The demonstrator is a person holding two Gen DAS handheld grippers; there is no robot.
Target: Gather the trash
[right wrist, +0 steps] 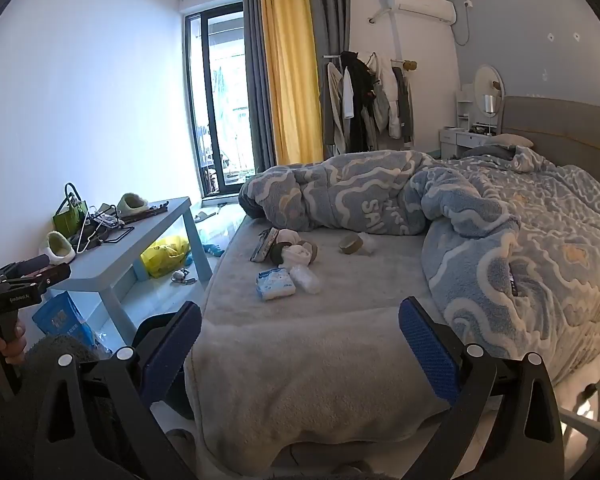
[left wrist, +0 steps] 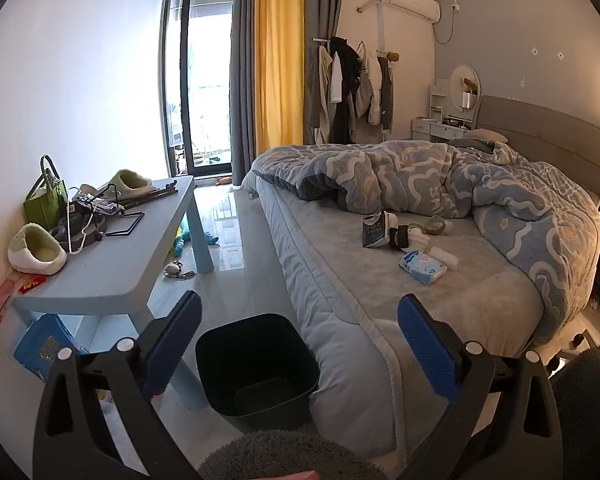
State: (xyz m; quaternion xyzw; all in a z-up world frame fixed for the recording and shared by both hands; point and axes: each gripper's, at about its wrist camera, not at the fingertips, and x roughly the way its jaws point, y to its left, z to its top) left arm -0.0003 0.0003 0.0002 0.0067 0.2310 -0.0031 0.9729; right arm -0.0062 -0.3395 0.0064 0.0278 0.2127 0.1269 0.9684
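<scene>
Bedroom, grey fleece-covered bed [right wrist: 300,344] strewn with litter.
Both tools, left tool [left wrist: 300,344] and right tool [right wrist: 300,344], hung released, empty; best approach the blue-white tissue packet [right wrist: 275,284] at frame centre first, dark square plastic bin [left wrist: 256,364] ready below.

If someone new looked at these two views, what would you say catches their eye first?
Probably the rumpled blue quilt heaped across the bed, with a small cluster of litter on the bare sheet beside it, including a blue tissue pack. Next, the black bin on the floor between bed and blue table. Both the left gripper and right gripper are open and empty.
</scene>
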